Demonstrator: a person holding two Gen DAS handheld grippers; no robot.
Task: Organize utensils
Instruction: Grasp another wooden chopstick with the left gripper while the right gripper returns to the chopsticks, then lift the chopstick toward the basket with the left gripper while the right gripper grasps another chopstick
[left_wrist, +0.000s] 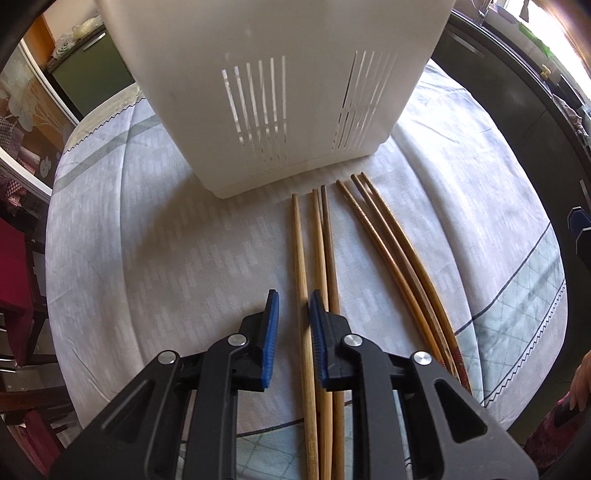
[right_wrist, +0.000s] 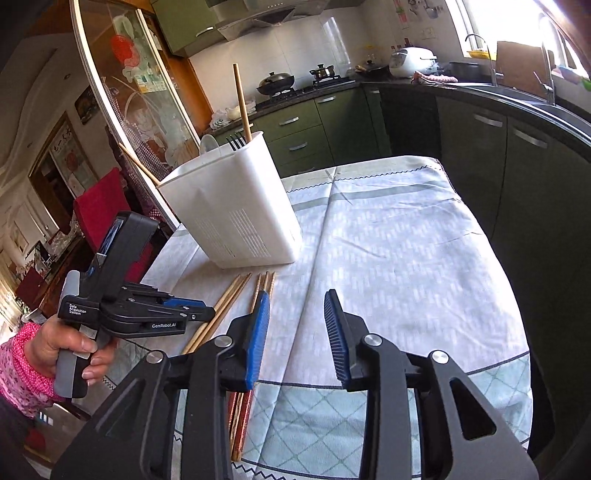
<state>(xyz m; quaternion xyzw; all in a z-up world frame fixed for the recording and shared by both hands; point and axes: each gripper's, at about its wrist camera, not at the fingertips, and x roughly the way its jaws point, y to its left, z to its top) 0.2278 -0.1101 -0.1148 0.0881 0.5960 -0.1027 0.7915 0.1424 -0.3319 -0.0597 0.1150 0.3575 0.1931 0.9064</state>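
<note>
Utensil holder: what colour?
White holder, with slotted vents low on its sides; right wrist view shows it best.

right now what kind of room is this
A home kitchen, most likely. A stove with a wok stands against the tiled back wall, a rice cooker sits on the counter, and green cabinets run below.

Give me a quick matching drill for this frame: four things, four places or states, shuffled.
Things:
1. white holder
2. pale chopstick
3. right gripper
4. dark chopsticks

Places or states:
A. open over bare cloth, nothing between the jaws
B. lying flat between the left gripper's blue pads
C. standing on the cloth, one chopstick poking out of it
D. lying grouped on the cloth, right of the pale ones in the left wrist view

Pairs: 1-C, 2-B, 3-A, 4-D
</note>
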